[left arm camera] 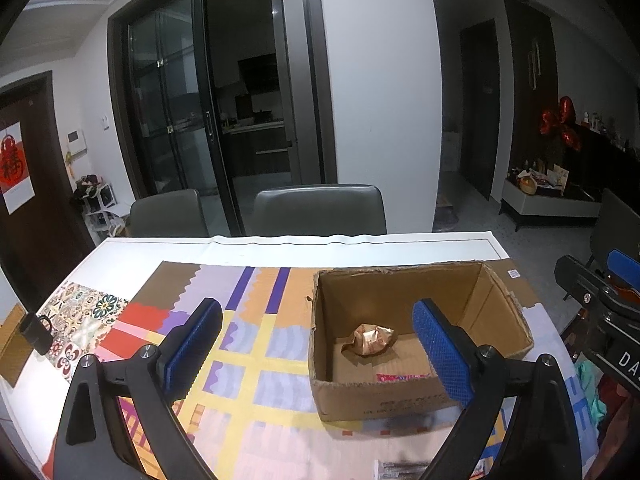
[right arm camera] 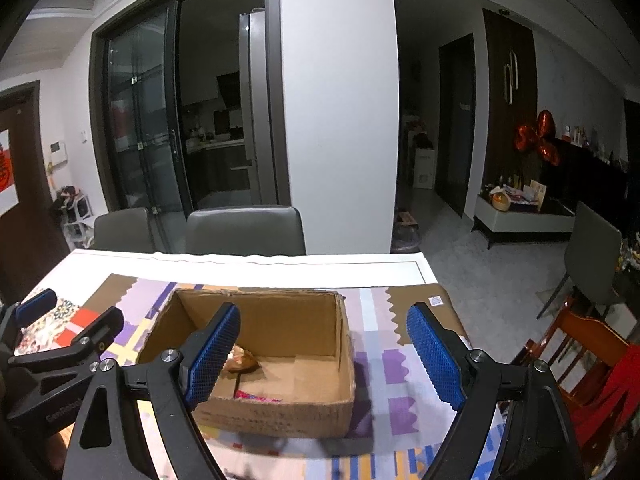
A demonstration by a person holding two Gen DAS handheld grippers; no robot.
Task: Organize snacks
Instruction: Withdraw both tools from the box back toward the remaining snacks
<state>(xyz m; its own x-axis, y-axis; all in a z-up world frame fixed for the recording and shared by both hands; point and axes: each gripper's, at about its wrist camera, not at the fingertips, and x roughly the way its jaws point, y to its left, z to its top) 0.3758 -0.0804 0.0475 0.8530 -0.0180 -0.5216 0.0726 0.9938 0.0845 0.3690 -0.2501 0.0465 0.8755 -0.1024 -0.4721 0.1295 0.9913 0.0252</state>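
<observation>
ribbed blue pads (left arm camera: 442, 354) over square cardboard box (left arm camera: 384, 402).

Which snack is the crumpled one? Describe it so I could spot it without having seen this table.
Start at the open cardboard box standing on the colourful patterned tablecloth. On its floor, near the middle, lies the crumpled snack wrapper, tan-gold with reddish print. Its only neighbour, the pink-and-red packet, lies flat against the near wall, while this one is scrunched into a lump.
</observation>
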